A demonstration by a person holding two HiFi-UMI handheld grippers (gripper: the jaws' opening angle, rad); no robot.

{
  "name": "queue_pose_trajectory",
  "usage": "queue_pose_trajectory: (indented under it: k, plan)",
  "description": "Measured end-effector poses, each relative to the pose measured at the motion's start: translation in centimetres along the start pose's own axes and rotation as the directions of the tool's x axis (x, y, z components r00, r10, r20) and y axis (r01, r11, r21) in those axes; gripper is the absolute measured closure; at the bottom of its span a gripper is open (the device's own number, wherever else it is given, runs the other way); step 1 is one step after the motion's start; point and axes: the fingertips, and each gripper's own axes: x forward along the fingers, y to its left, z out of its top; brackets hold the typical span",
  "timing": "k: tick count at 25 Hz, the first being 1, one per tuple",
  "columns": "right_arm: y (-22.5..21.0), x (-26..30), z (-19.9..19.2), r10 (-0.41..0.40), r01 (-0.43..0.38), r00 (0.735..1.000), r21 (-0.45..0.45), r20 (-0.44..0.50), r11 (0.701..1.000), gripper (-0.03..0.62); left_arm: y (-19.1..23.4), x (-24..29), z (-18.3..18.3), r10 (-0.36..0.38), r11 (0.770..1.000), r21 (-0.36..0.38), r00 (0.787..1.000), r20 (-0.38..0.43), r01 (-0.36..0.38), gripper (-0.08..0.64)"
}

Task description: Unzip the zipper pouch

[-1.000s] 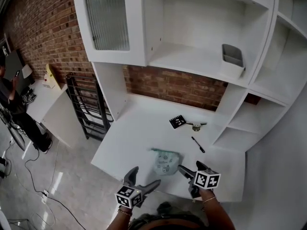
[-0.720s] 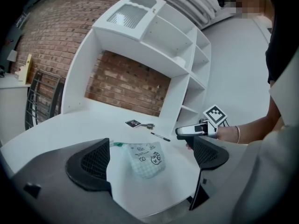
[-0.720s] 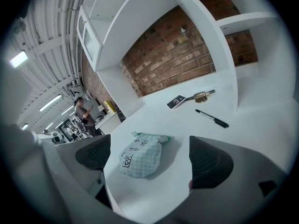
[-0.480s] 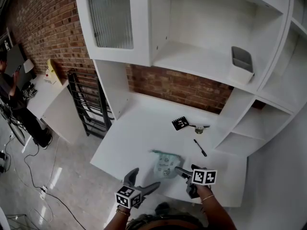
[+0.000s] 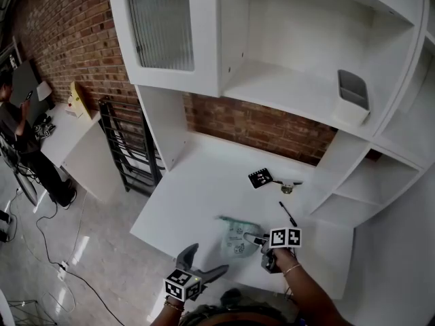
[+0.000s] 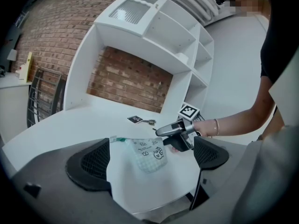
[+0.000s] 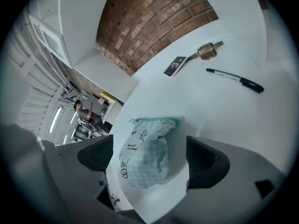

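The zipper pouch [image 5: 237,235], pale green check with black print and a teal zip edge, lies flat near the front of the white desk [image 5: 204,189]. My right gripper [image 5: 257,240] sits at the pouch's right side. In the right gripper view the pouch [image 7: 145,155] lies between the jaws, which are closing, and the pads [image 7: 205,160] stand clear of it. My left gripper [image 5: 203,261] hovers open off the desk's front edge, nothing in it. In the left gripper view the pouch [image 6: 148,153] lies ahead of it, with the right gripper [image 6: 174,131] just right of the pouch.
A black pen [image 5: 287,213] lies right of the pouch. A black tag [image 5: 260,178] and keys [image 5: 289,187] lie farther back. A grey bin [image 5: 353,90] stands on the upper shelf. A black rack [image 5: 126,148] and a person [image 5: 20,134] are at the left.
My right gripper has moved forward and left, up to the pouch's right side. The left gripper has stayed near the desk's front edge.
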Motion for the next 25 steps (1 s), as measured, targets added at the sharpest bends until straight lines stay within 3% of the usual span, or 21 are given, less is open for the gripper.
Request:
queue_pose_trajectory:
  k: [3,7,14,16,18,20,25]
  plan:
    - [-0.5,0.9,0.8,0.042,-0.041,0.999,0.146,-0.008,0.988,0.162,0.0,-0.1,0.2,0.002,1.0,-0.004,1.0,0.001,-0.002,-0.003]
    - [-1.2,1.6,1.9,0.118,-0.112,0.993,0.331,0.0,0.937,0.227,0.1,-0.4,0.4,0.017,1.0,-0.018,1.0,0.014,-0.017,-0.003]
    - [-2.8,3.0,1.2,0.127,-0.088,0.99,0.448,-0.058,0.89,0.295,0.9,-0.8,0.5,0.043,0.999,-0.015,0.999,0.023,-0.042,-0.003]
    - [-3.6,3.5,1.1,0.113,-0.072,0.992,0.487,-0.055,0.87,0.388,0.9,-0.9,0.5,0.045,0.999,-0.017,0.999,0.025,-0.044,-0.003]
    - [-4.1,4.0,0.8,0.109,-0.063,0.992,0.491,-0.065,0.869,0.455,0.8,-0.8,0.5,0.046,0.999,-0.019,0.999,0.028,-0.046,-0.003]
    - [-4.0,4.3,0.7,0.114,-0.068,0.991,0.456,-0.074,0.887,0.531,0.8,-0.7,0.5,0.048,0.999,-0.009,0.999,0.022,-0.048,-0.003]
    - [-1.2,3.2,1.6,0.137,-0.13,0.99,0.211,-0.017,0.969,0.569,0.3,-0.7,0.5,0.044,0.999,0.021,0.999,0.016,-0.044,-0.003]
